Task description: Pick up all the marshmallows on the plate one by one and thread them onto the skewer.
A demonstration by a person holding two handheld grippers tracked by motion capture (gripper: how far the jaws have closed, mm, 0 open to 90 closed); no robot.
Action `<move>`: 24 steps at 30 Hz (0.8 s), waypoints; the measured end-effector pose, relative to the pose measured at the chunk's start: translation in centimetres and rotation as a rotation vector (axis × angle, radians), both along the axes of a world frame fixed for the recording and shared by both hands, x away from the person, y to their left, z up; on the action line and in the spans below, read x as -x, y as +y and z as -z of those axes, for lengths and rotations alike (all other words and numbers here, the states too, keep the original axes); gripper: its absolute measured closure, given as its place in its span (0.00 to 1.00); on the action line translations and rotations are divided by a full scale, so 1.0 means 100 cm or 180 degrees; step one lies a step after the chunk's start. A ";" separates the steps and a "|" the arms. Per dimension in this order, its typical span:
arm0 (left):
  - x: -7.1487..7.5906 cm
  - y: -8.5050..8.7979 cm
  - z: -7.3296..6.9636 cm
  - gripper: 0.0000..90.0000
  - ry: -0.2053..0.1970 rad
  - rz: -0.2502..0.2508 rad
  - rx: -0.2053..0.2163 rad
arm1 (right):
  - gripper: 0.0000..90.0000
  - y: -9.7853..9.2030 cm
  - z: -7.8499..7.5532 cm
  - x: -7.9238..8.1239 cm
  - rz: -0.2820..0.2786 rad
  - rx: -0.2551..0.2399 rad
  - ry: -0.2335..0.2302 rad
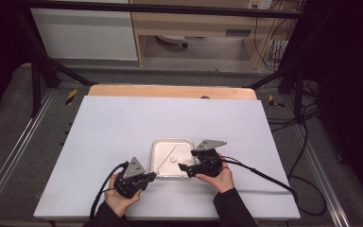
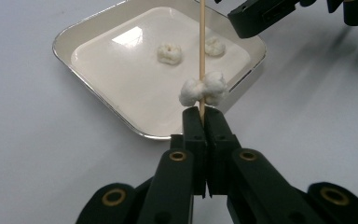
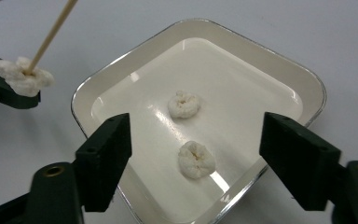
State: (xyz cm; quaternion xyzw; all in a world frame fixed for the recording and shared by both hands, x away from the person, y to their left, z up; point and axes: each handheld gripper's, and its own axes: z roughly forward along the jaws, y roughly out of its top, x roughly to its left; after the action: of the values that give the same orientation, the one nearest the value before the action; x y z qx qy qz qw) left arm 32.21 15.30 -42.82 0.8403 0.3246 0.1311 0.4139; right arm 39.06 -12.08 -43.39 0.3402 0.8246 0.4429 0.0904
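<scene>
A shallow white square tray (image 1: 172,139) lies on the white table. Two white puffy pieces (image 3: 184,104) (image 3: 196,160) rest loose in it. My left gripper (image 2: 204,114) is shut on the low end of a thin wooden skewer (image 2: 202,42). A third white piece (image 2: 204,88) is threaded on the skewer just above the jaws. The skewer slants up over the tray's near left corner. My right gripper (image 3: 198,140) hovers open over the tray's near right side, jaws wide on either side of the nearer loose piece without touching it.
The white board (image 1: 123,123) lies on a wooden tabletop (image 1: 170,91) inside a black frame. Cables (image 1: 264,177) trail from both grippers off the near edge. Bare white surface lies around the tray on all sides.
</scene>
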 end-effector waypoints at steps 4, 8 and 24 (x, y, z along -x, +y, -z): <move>0.000 0.000 0.001 0.99 -0.0002 0.0003 -0.0023 | 0.45 0.002 0.006 -0.001 -0.0095 0.0136 -0.0091; 0.000 -0.001 0.001 0.99 0.0000 0.0008 -0.0025 | 0.54 0.004 0.011 -0.002 -0.0152 0.0220 -0.0142; 0.000 -0.001 0.001 0.99 -0.0011 0.0024 -0.0036 | 0.76 0.008 0.022 -0.003 -0.0231 0.0417 -0.0234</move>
State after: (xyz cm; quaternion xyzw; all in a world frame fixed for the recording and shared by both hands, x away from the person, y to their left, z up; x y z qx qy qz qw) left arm 32.18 15.16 -42.90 0.8436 0.3200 0.1328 0.4102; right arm 39.38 -11.28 -45.59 0.2869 0.8597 0.4033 0.1266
